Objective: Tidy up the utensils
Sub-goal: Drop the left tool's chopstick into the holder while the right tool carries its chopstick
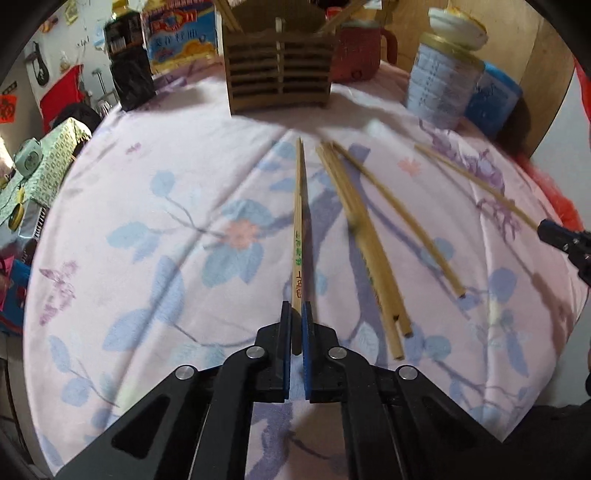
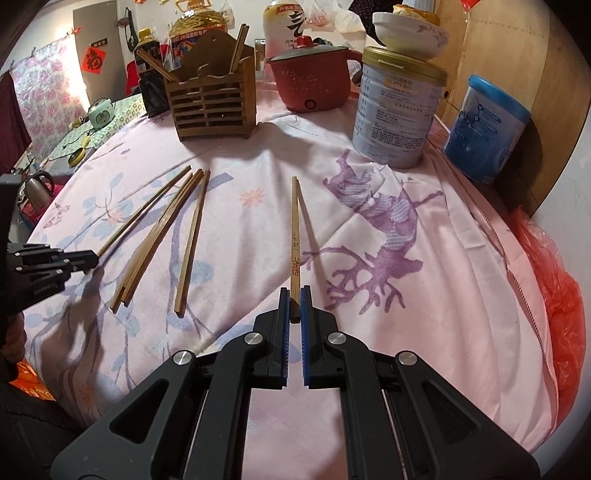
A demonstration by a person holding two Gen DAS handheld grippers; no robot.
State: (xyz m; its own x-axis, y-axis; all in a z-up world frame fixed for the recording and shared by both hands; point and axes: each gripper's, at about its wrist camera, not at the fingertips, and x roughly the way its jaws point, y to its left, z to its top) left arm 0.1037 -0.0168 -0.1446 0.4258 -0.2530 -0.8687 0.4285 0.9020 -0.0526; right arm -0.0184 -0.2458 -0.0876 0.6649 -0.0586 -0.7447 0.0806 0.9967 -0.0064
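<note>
My left gripper (image 1: pixel 296 310) is shut on a pair of bamboo chopsticks (image 1: pixel 299 221) that point forward toward the wooden slatted utensil holder (image 1: pixel 279 77). My right gripper (image 2: pixel 294 295) is shut on another pair of chopsticks (image 2: pixel 294 236) aimed between the holder (image 2: pixel 212 107) and the tin. Several loose chopsticks (image 1: pixel 364 240) lie on the floral cloth right of my left gripper; they also show in the right wrist view (image 2: pixel 162 229). The holder has a few chopsticks standing in it. The left gripper shows at the left edge of the right view (image 2: pixel 90 256).
A red electric pot (image 2: pixel 310 81), a white tin (image 2: pixel 395 114) with a bowl (image 2: pixel 410 31) on top, and a blue canister (image 2: pixel 484 129) stand at the back right. A dark sauce bottle (image 2: pixel 149 81) and an oil jug (image 2: pixel 197 33) stand behind the holder.
</note>
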